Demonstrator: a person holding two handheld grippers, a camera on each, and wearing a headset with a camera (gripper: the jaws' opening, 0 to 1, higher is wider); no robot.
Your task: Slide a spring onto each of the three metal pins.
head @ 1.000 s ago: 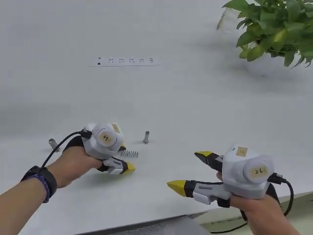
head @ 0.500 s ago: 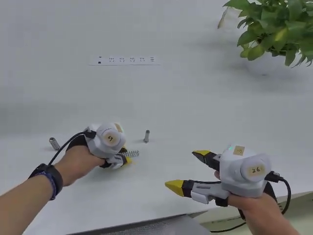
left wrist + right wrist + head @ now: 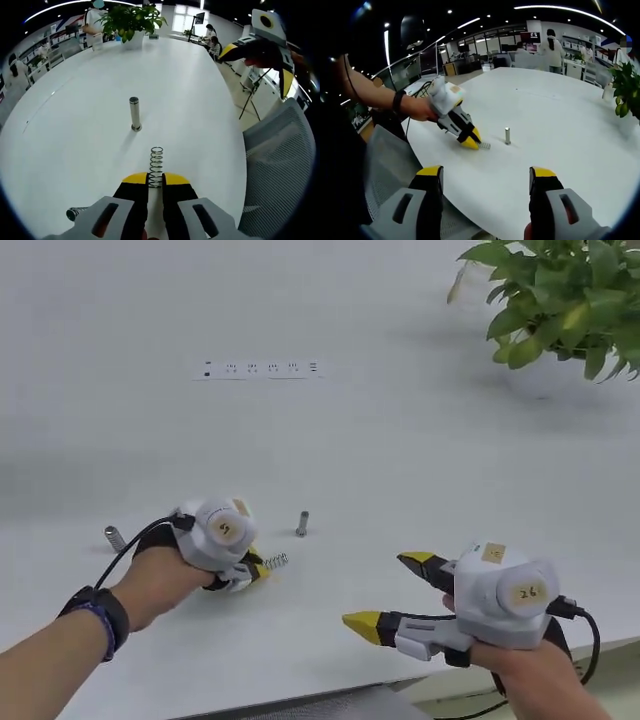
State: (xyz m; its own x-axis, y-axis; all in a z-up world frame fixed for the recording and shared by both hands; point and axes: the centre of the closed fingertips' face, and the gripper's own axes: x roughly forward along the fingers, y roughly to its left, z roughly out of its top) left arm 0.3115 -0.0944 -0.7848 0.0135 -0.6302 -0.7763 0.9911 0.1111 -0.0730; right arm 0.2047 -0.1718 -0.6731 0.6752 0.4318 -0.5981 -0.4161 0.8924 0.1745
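Observation:
A short metal pin [image 3: 302, 524] stands upright on the white table [image 3: 400, 460]. My left gripper [image 3: 252, 573] is shut on one end of a small spring [image 3: 275, 562]. The spring points from the jaws toward the pin and stops short of it. In the left gripper view the spring [image 3: 156, 162] sticks out of the yellow tips [image 3: 155, 179], with the pin [image 3: 134, 114] ahead and slightly left. Another grey pin [image 3: 115, 538], ridged-looking, sits far left. My right gripper [image 3: 390, 590] hovers open and holds nothing near the front edge. The right gripper view shows its fingertips [image 3: 431, 172] wide apart.
A white power strip [image 3: 258, 369] lies far back on the table. A potted plant [image 3: 560, 300] stands at the back right. A grey mesh chair [image 3: 320, 705] sits just below the table's front edge. People stand in the office behind the table.
The spring lay loose on the table beside the left gripper's jaws. Now the left gripper has shut on its end and angled it toward the upright pin. The right gripper stayed put.

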